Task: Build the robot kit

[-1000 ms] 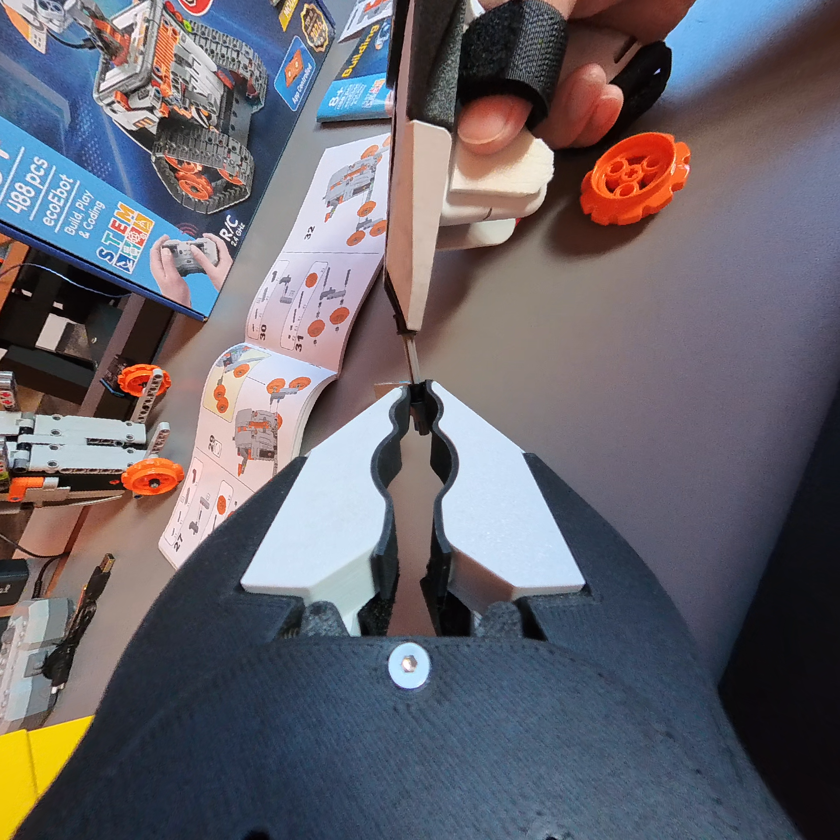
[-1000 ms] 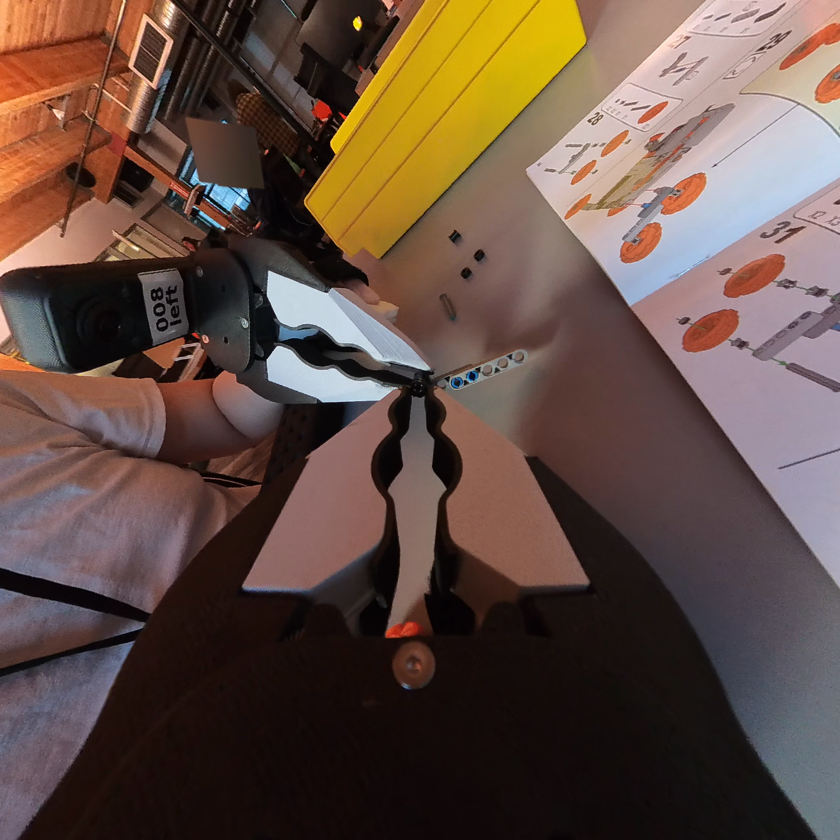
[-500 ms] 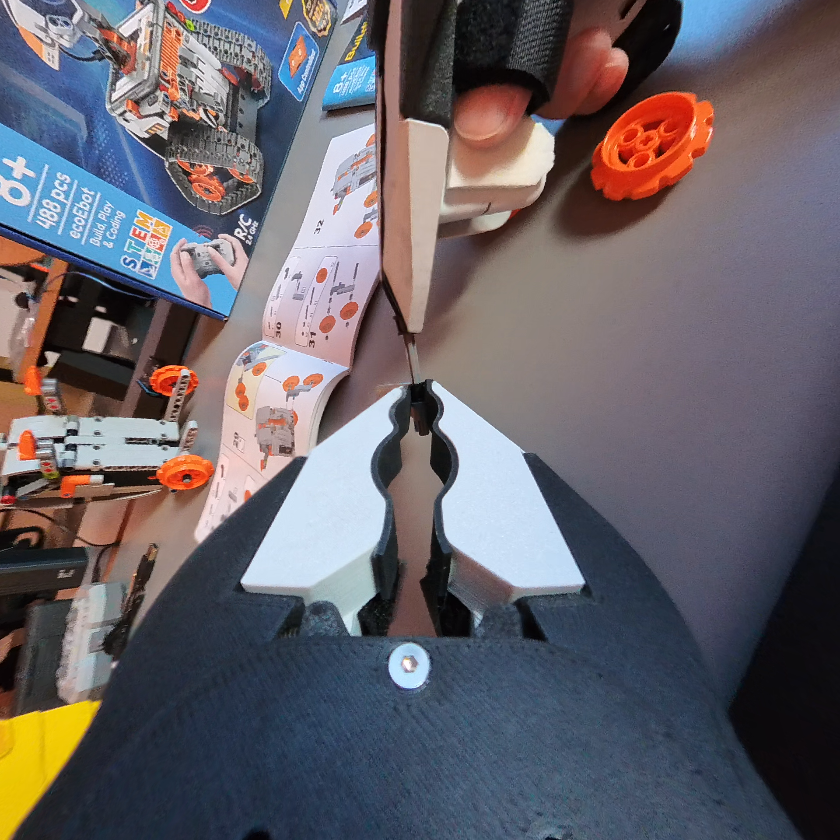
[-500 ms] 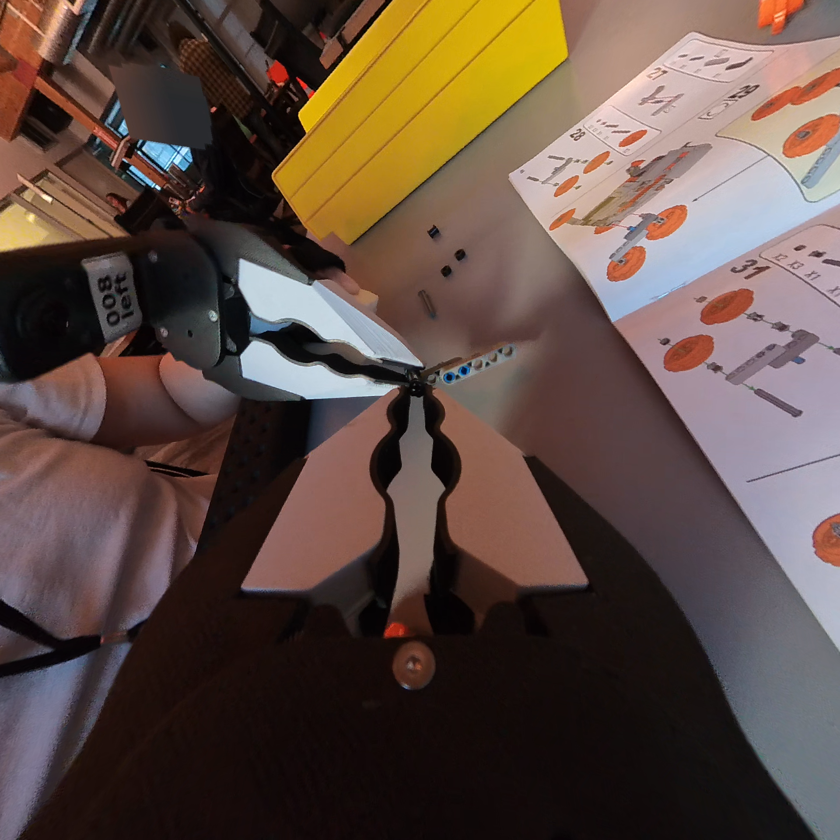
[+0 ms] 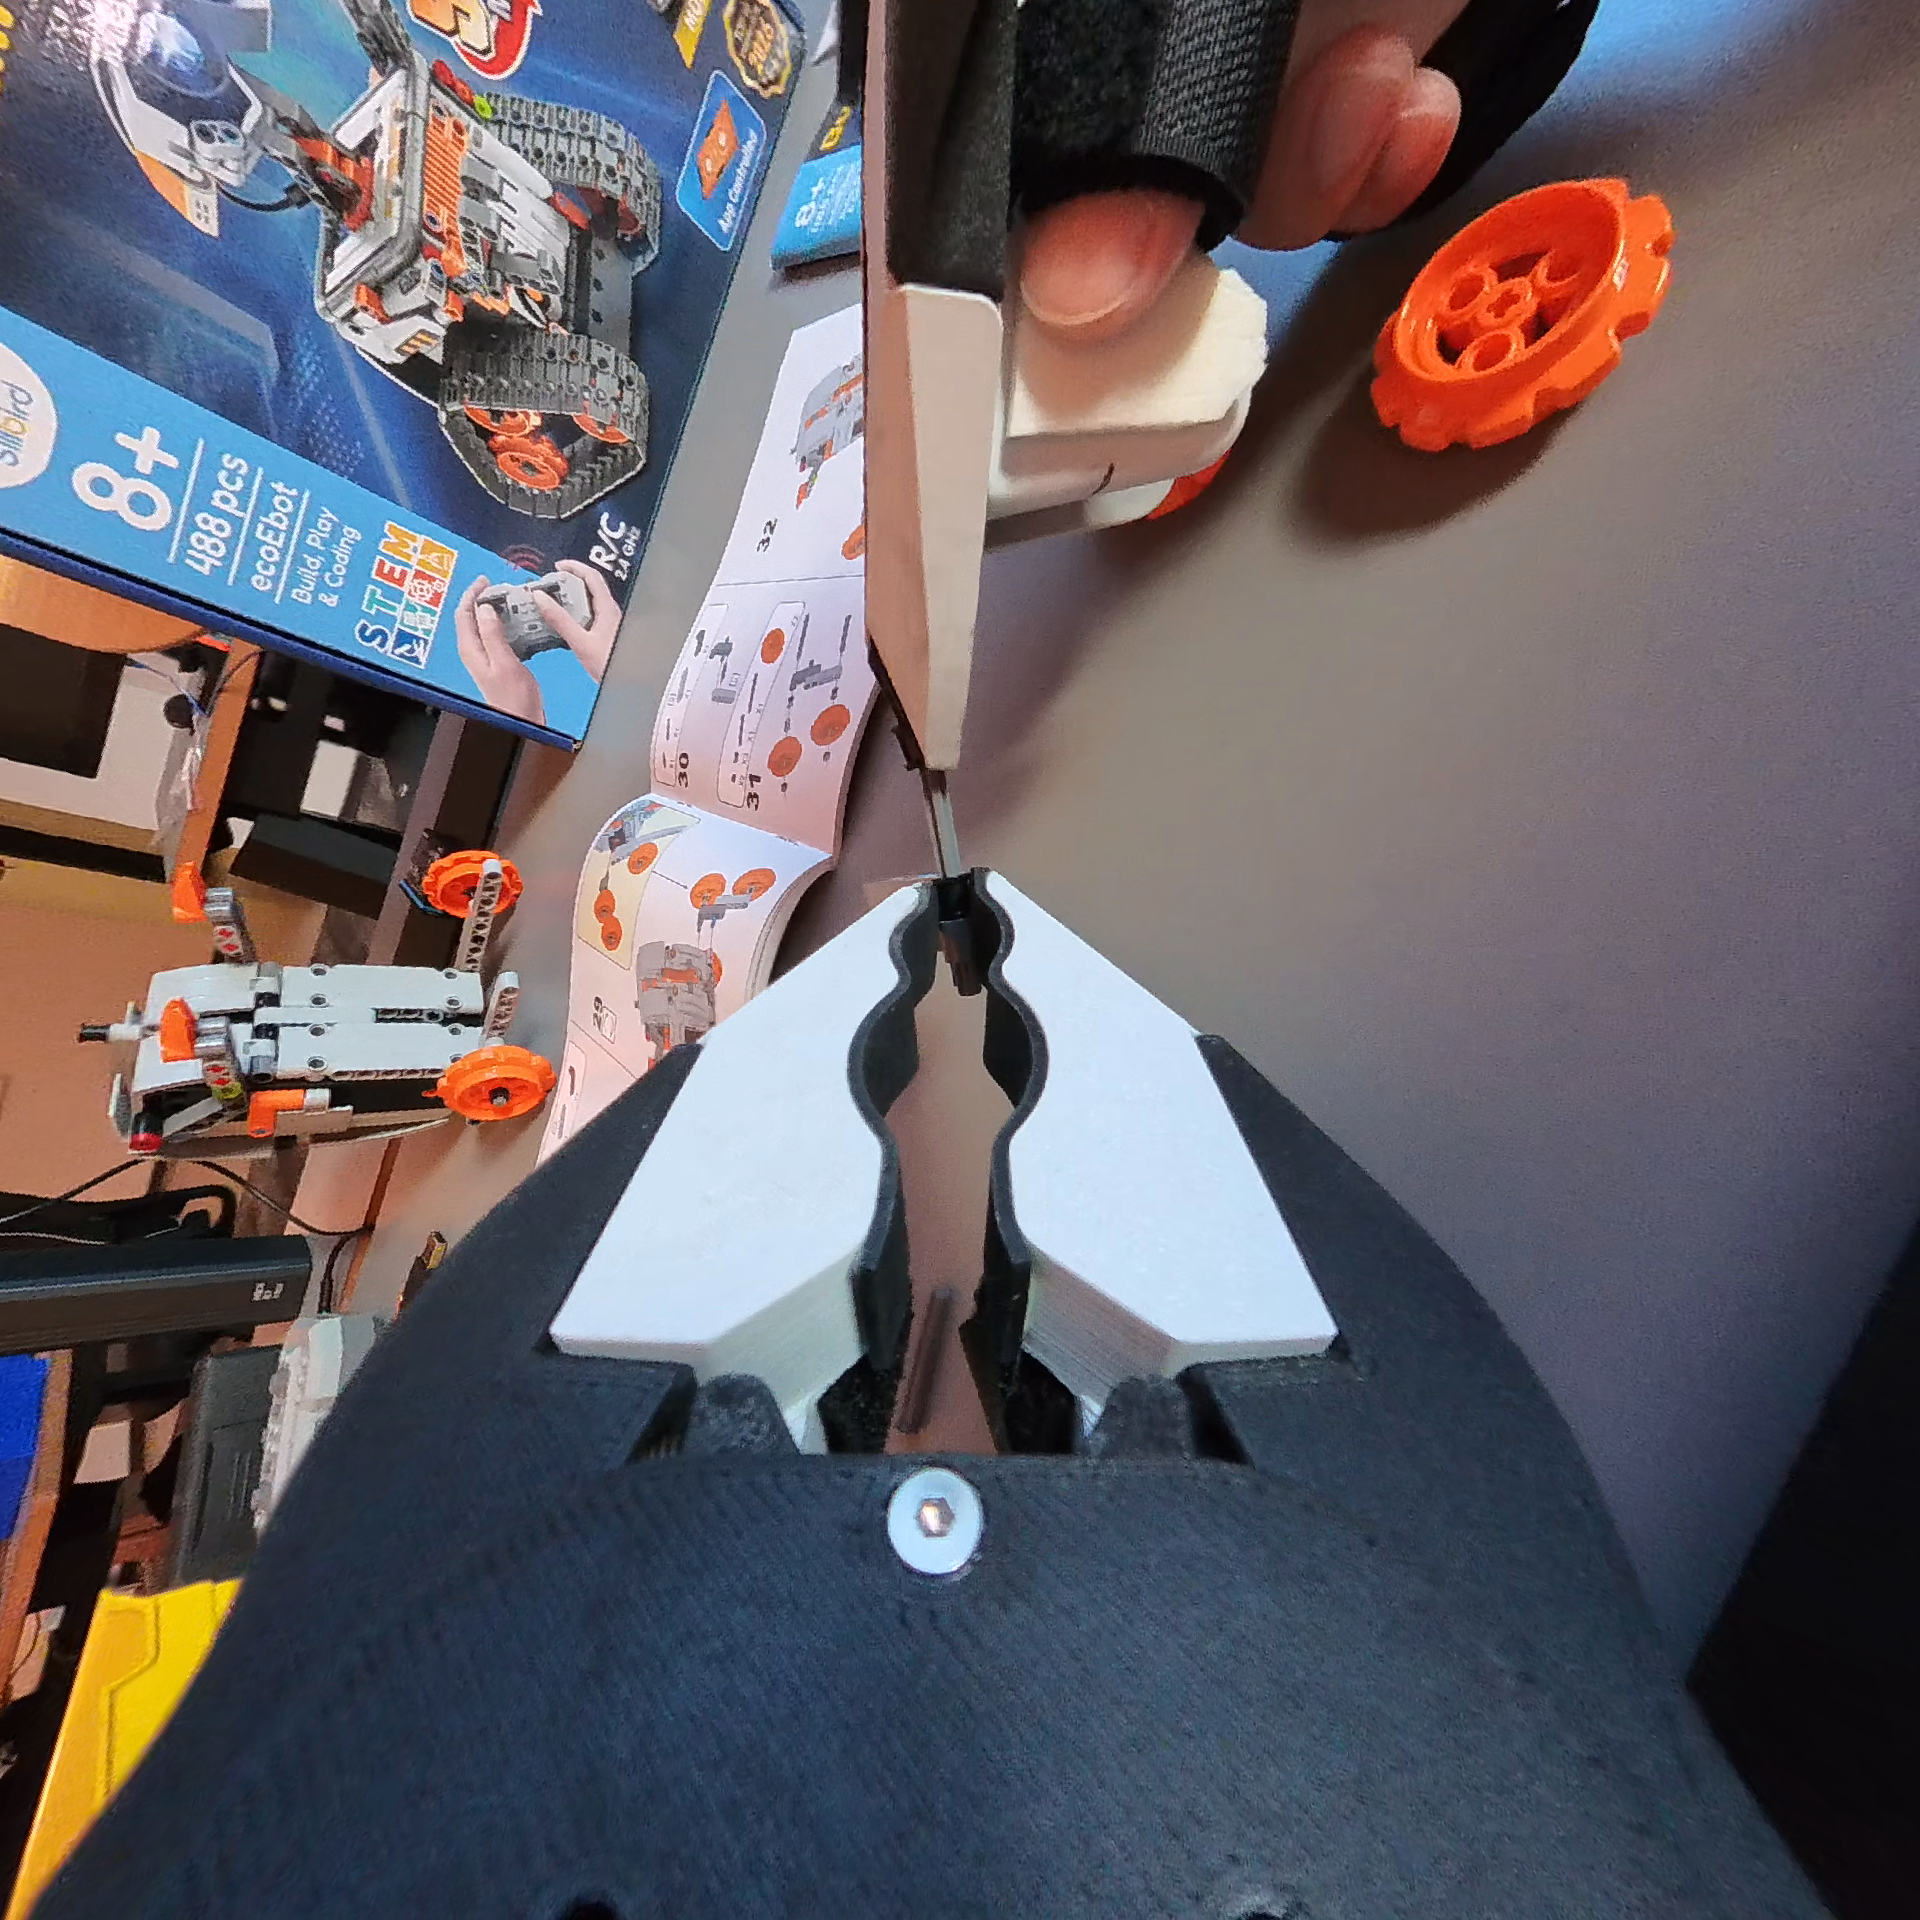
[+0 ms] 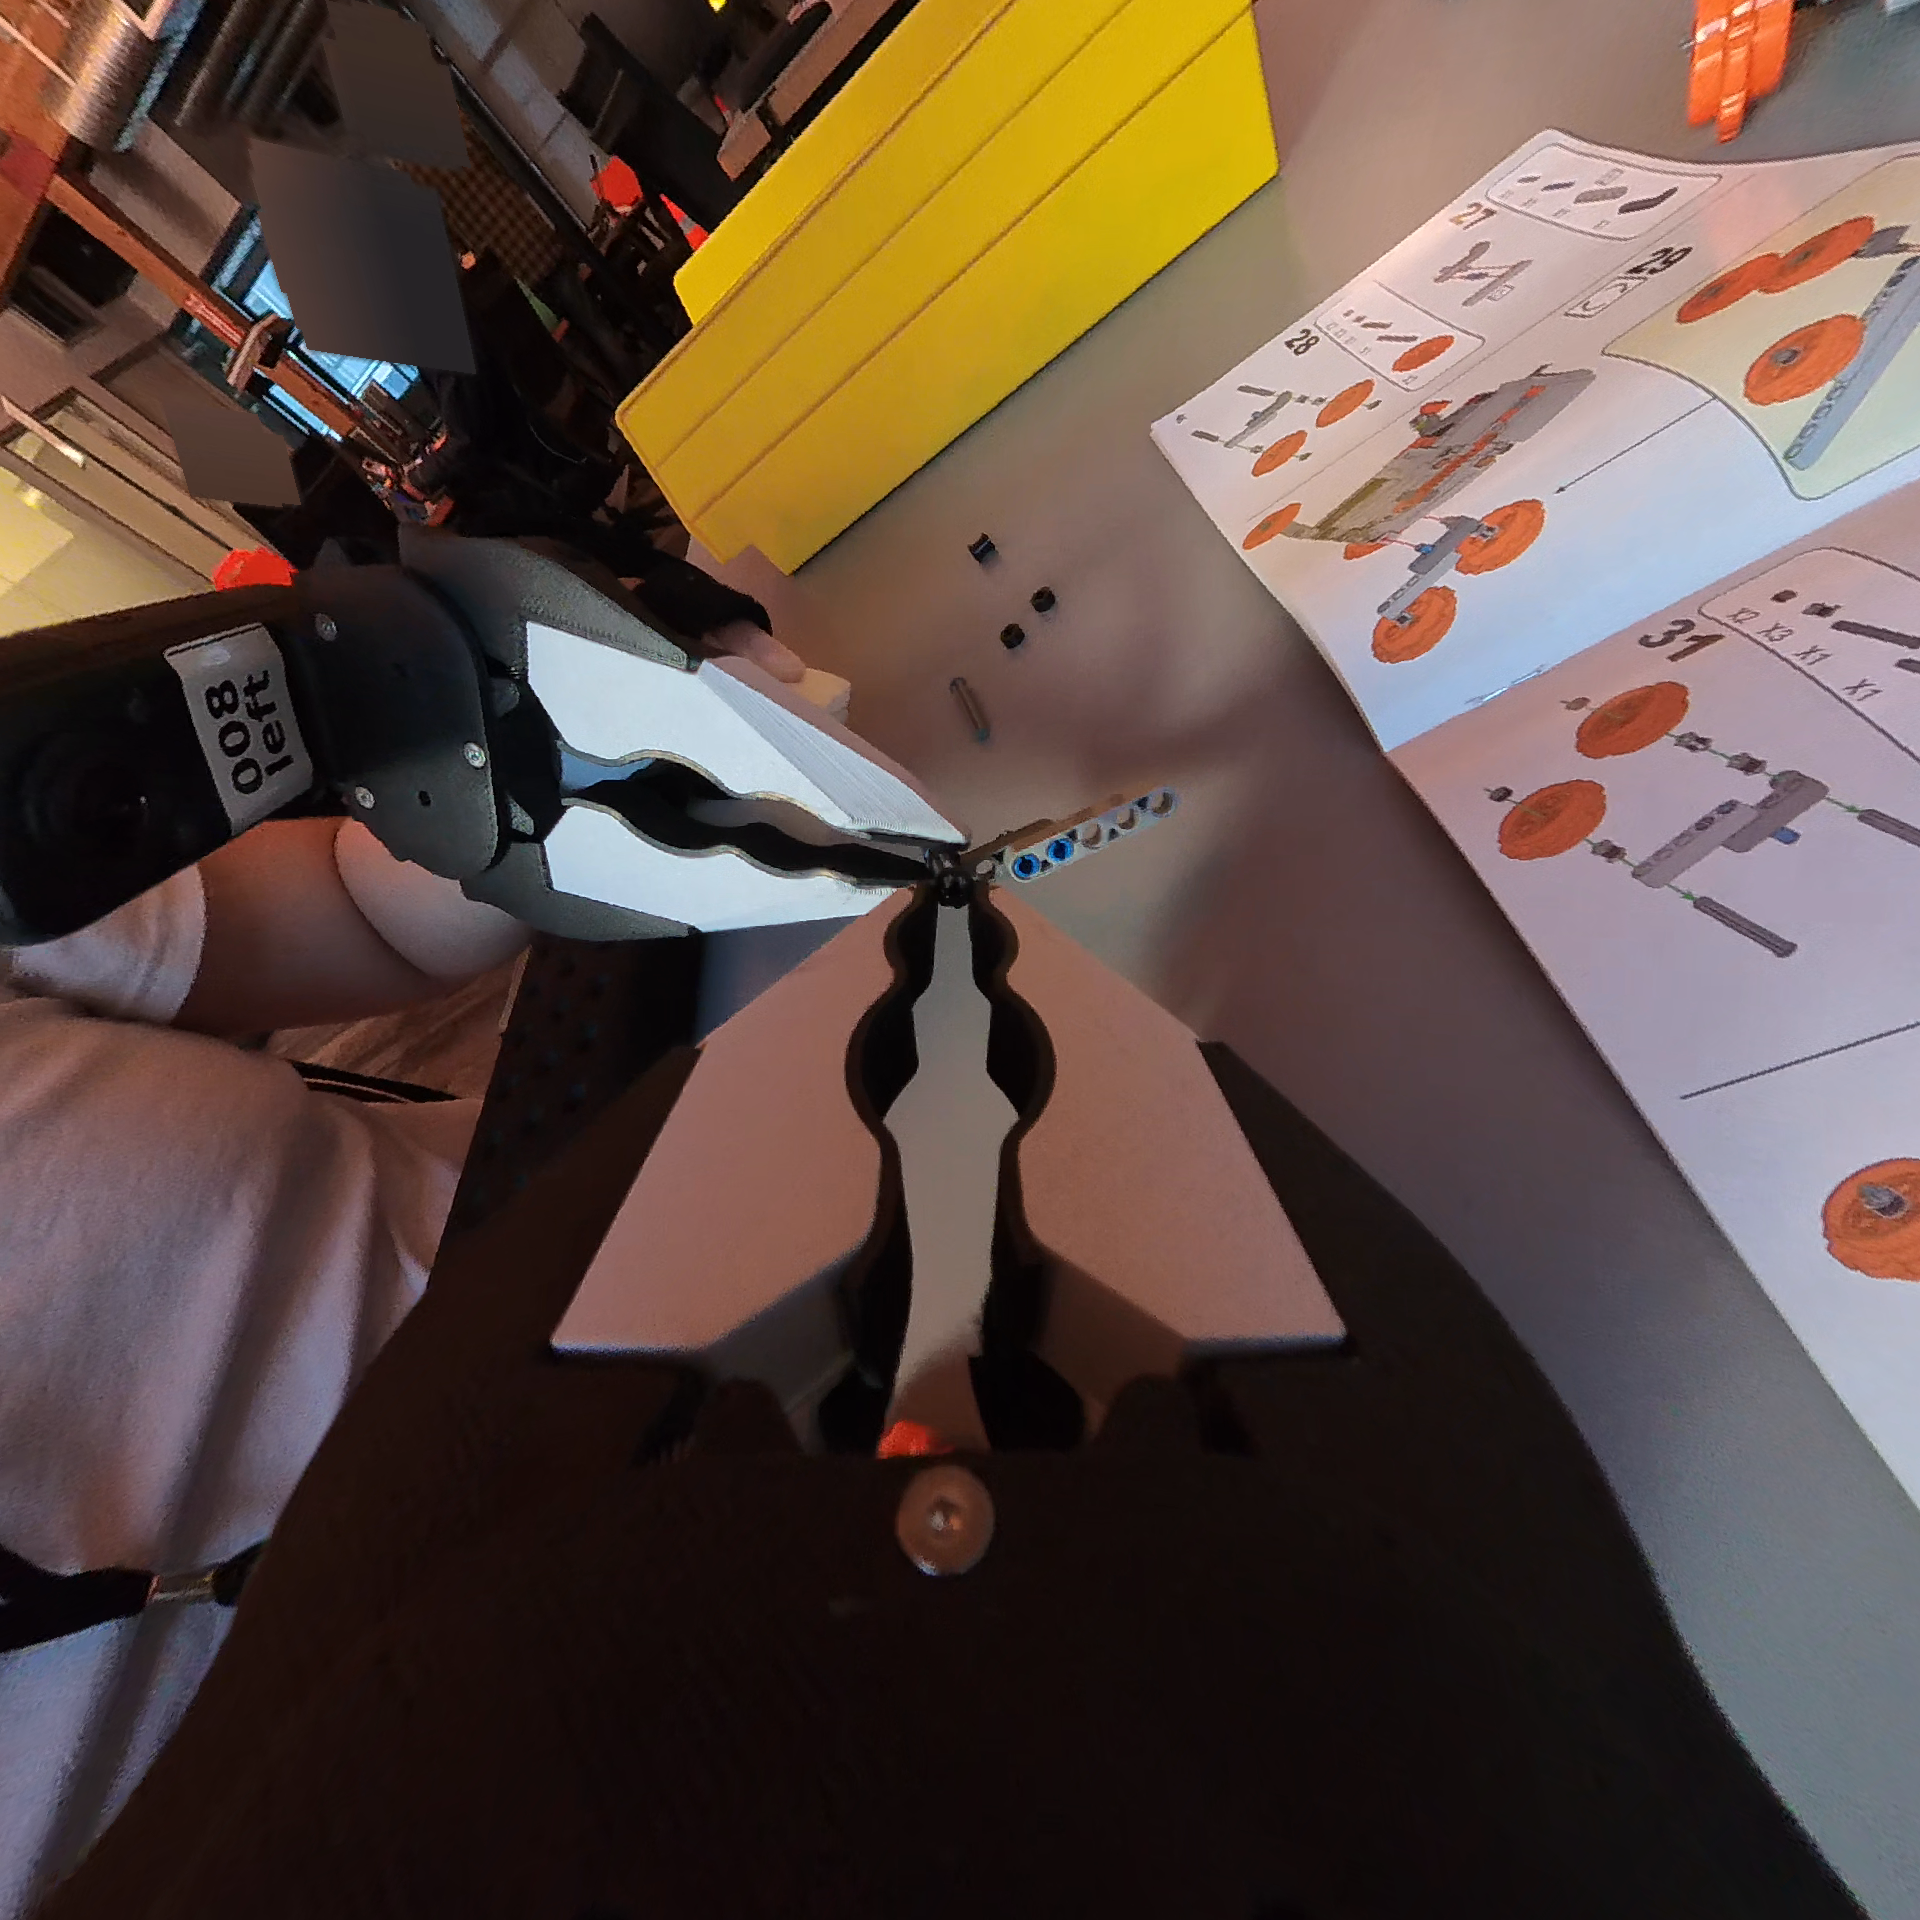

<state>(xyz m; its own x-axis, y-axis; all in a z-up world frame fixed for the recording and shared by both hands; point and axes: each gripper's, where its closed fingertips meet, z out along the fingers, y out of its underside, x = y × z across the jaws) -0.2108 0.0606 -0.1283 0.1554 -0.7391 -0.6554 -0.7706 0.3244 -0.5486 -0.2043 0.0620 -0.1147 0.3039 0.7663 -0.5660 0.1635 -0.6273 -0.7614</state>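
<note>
Your right hand-held gripper (image 6: 951, 896) pinches a black pin (image 6: 950, 889) against the grey beam (image 6: 1081, 834); left hand-held gripper (image 6: 940, 868) clamps beside it.

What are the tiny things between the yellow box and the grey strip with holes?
In the right wrist view, three small black rings and a short dark pin lie between them, on the table.

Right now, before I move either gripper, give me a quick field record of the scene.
left gripper: shut on a small black piece
right gripper: shut, tips meeting the left's
grey holed beam: juts from that meeting point; holder unclear
table: open instruction booklet, yellow bin, orange wheel, loose black bushings
also: part-built model, blue kit box
</note>
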